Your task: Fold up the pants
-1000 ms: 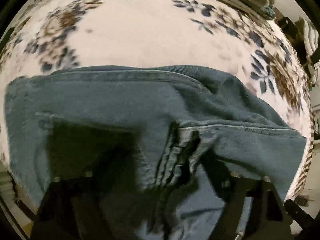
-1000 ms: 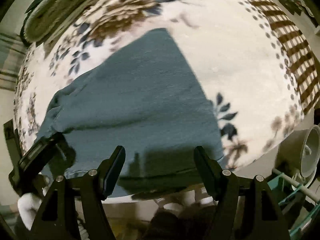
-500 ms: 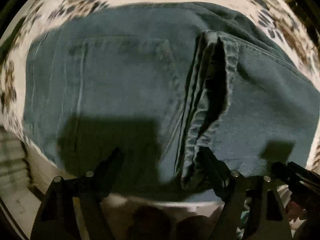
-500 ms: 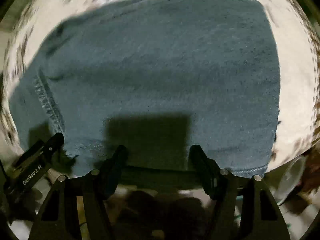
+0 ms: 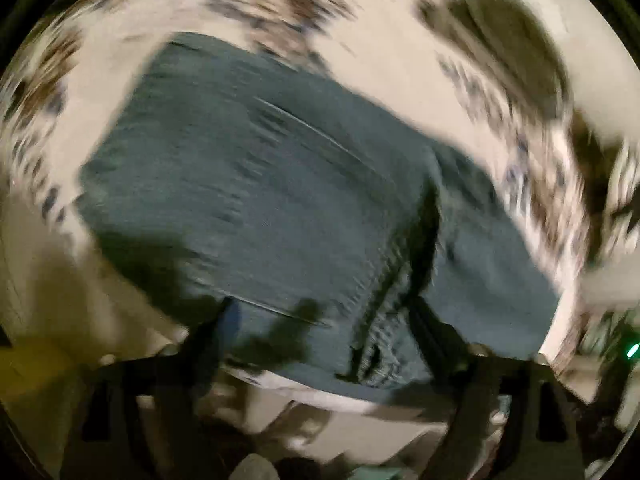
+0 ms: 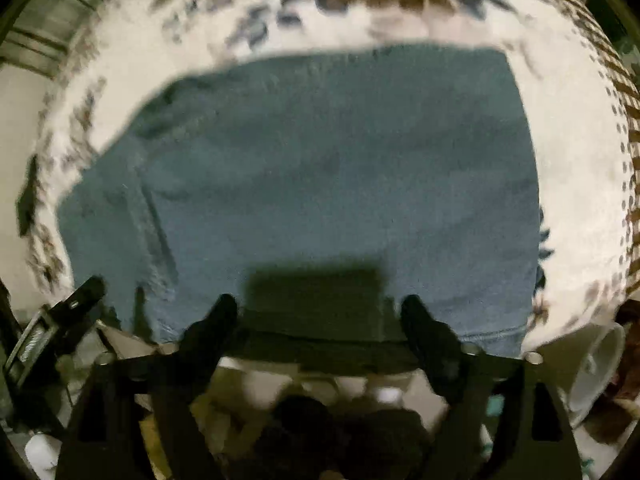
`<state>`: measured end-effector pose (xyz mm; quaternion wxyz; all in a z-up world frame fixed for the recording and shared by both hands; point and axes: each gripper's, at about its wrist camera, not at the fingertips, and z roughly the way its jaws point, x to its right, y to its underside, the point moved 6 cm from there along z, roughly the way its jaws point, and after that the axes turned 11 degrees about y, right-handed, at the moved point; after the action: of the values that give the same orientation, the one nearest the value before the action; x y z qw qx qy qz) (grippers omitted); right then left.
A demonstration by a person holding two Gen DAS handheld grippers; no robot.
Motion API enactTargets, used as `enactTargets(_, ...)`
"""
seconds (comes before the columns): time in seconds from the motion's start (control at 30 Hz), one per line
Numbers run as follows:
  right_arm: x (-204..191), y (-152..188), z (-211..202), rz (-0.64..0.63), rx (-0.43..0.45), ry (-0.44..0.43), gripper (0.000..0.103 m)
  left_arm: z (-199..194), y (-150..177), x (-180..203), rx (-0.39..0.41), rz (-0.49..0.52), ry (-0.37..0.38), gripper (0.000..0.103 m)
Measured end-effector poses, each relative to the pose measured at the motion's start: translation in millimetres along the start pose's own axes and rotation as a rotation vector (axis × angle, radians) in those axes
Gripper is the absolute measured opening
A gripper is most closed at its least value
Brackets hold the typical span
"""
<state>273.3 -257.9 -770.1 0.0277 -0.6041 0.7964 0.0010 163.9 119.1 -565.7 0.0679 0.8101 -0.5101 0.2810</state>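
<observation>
The blue jeans (image 5: 288,200) lie folded into a compact block on the floral bedspread (image 5: 380,52); a thick stack of seams shows near their front edge. They also fill the middle of the right wrist view (image 6: 328,168), flat and smooth. My left gripper (image 5: 324,320) is open and empty, its fingers hovering over the front edge of the jeans. My right gripper (image 6: 320,312) is open and empty over the near hem. The left gripper shows at the lower left of the right wrist view (image 6: 60,324). Both views are motion-blurred.
The bedspread (image 6: 580,160) has a brown checked border at the right. A dark olive cushion (image 5: 516,40) lies at the far right of the bed. A white round object (image 6: 596,368) stands beyond the bed's edge. The floor lies below the near edge.
The left gripper, earlier in the folded denim, has let go and pulled back. Both grippers have backed away from the jeans, so more bedspread shows around them.
</observation>
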Motion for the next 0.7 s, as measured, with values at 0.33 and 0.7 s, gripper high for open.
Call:
enactTargets(0.33,-6.0,3.9,31.4,0.013,-0.021,0.045,0.088,-3.5,-21.9,-156.3,0.245,-0.483,0.024,0.097)
enactTargets(0.7,-19.5,-12.8,52.2,-0.026,0.005,0.230,0.089,-28.0,-45.2,-121.5,0.440,-0.317,-0.080,0.024)
